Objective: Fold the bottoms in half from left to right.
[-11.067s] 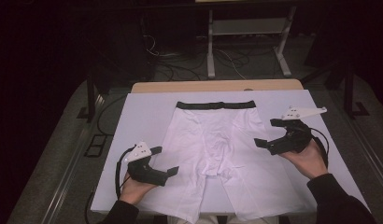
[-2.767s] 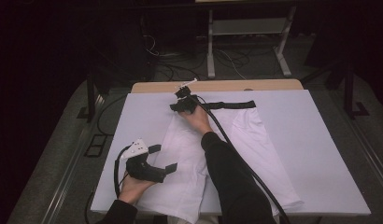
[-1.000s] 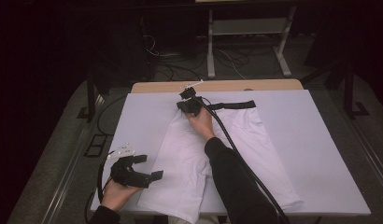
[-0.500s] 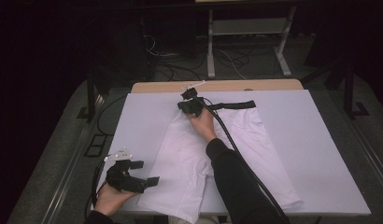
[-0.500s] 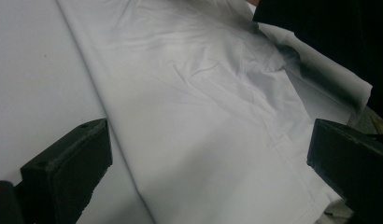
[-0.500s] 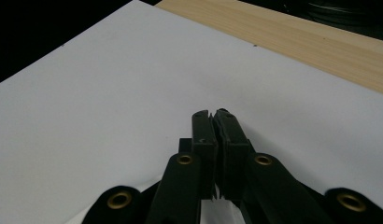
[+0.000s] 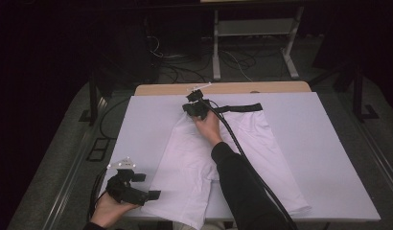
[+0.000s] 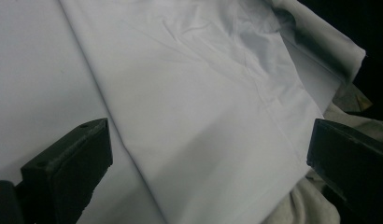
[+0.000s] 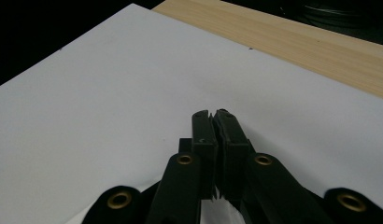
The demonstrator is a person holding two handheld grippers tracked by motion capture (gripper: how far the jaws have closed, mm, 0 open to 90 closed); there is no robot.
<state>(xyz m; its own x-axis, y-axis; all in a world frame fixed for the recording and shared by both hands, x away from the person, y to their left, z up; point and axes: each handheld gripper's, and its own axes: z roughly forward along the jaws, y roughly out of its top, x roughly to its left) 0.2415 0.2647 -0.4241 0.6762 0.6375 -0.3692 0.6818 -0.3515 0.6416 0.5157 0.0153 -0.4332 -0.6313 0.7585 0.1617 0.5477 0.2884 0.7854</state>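
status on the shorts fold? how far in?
Done: the white shorts look folded in half lengthwise, one leg laid over the other, with the black waistband at the far end. In hand: the right claw is shut on the fabric at the waistband corner; the left claw, open, sits by the near hem. Left, probably: release, smooth, then fold crosswise.

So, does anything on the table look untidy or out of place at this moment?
Yes. The white shorts lie askew: one side is folded over the other, and the black waistband shows on one side only. The near hem hangs over the table edge. The right hand-held gripper is shut on the waist corner.
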